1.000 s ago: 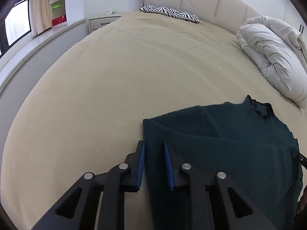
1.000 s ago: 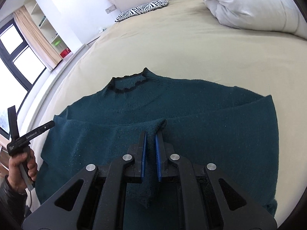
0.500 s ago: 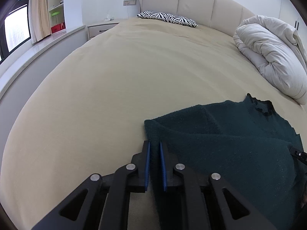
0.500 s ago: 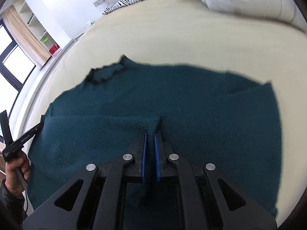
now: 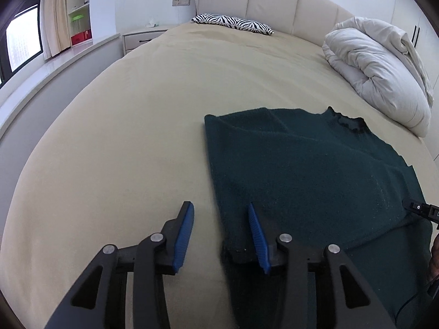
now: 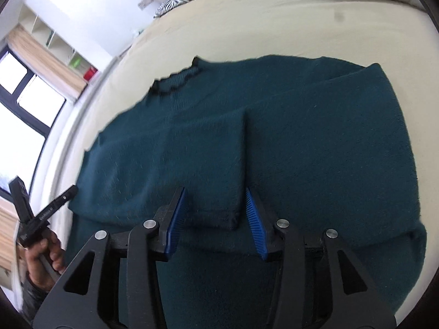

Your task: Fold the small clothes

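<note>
On the bed (image 5: 131,126) the sweater (image 5: 315,164) lies flat with sleeves folded in, both the left gripper (image 5: 221,227) and right gripper (image 6: 214,213) spread wide and empty above it; soft, limp knit, best pinched at its near hem corners.

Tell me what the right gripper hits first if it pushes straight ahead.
The open right gripper would likely meet the folded-over sleeve of the dark green knitted sweater, whose cuff lies between its jaws; depth is uncertain.

We hold our left gripper (image 5: 221,226) low, its jaws spread wide. Our right gripper (image 6: 215,211) gapes equally, clasping nothing.
</note>
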Available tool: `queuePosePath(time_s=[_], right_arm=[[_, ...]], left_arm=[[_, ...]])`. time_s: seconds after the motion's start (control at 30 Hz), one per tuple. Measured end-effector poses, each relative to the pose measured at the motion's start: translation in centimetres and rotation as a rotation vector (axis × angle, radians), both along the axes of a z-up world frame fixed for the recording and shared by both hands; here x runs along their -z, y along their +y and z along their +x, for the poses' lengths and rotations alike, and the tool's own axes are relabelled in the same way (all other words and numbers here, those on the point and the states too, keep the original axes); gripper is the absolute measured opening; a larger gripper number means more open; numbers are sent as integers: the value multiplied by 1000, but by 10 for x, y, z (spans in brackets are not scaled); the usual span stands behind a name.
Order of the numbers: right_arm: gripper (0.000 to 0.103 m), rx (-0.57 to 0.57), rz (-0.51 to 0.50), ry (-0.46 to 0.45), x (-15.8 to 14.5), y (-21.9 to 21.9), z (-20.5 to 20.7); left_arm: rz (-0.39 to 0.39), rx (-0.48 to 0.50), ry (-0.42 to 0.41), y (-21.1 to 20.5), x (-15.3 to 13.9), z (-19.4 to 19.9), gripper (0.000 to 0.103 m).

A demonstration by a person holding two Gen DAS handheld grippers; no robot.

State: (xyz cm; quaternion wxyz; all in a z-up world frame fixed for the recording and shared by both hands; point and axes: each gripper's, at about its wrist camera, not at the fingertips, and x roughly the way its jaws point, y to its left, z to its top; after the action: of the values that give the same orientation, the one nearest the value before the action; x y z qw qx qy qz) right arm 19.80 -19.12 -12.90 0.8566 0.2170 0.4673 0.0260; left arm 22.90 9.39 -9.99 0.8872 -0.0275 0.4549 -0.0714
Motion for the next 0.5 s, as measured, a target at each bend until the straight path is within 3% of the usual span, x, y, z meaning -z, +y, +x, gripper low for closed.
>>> queuePosePath(time_s=[0.03,0.1,0.33,0.43,0.5], right_arm=[[29,-5,-36,-3,-1,4,0],[9,-3,-67,13,-2,6,0],[6,12,-107,-32,-24,4,-22],[6,20,-67,19,0,-4,-16],[6,28,-3,-5,10,-13,-15]], left_arm=[[-6,1,7,1,1,2,34],[-5,6,15,2,0,5,26],[44,38,-15,-2,5,-5,21],[51,45,-19,-3,8,-4,21],[55,48,-23,-2,7,-3,22]])
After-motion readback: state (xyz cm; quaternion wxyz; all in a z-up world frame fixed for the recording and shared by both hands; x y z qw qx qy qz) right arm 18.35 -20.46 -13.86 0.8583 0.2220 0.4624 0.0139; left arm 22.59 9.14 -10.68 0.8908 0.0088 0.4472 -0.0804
